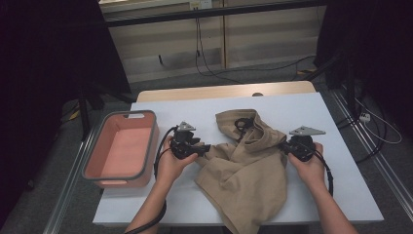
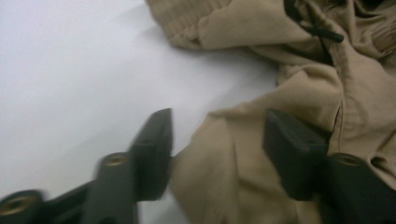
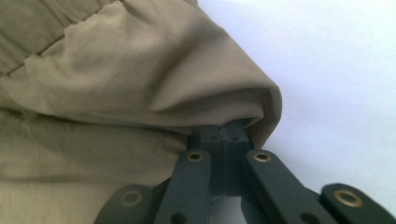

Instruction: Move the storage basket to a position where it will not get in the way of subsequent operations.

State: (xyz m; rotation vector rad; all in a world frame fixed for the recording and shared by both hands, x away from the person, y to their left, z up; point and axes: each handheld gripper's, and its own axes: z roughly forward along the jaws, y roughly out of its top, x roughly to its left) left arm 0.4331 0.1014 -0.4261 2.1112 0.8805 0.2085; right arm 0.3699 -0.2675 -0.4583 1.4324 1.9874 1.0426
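With the tan garment (image 1: 246,163) lying crumpled mid-desk (image 1: 311,109), right gripper (image 3: 223,133) pinching its right edge and left gripper (image 2: 217,149) spread over its left fold, looks like mid-spreading; next, closing left on cloth and pulling apart.

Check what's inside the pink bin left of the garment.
The pink bin shows a bare pink floor with nothing in it. Its near wall hides the strip of floor just behind it. The tan garment lies on the white table beside it.
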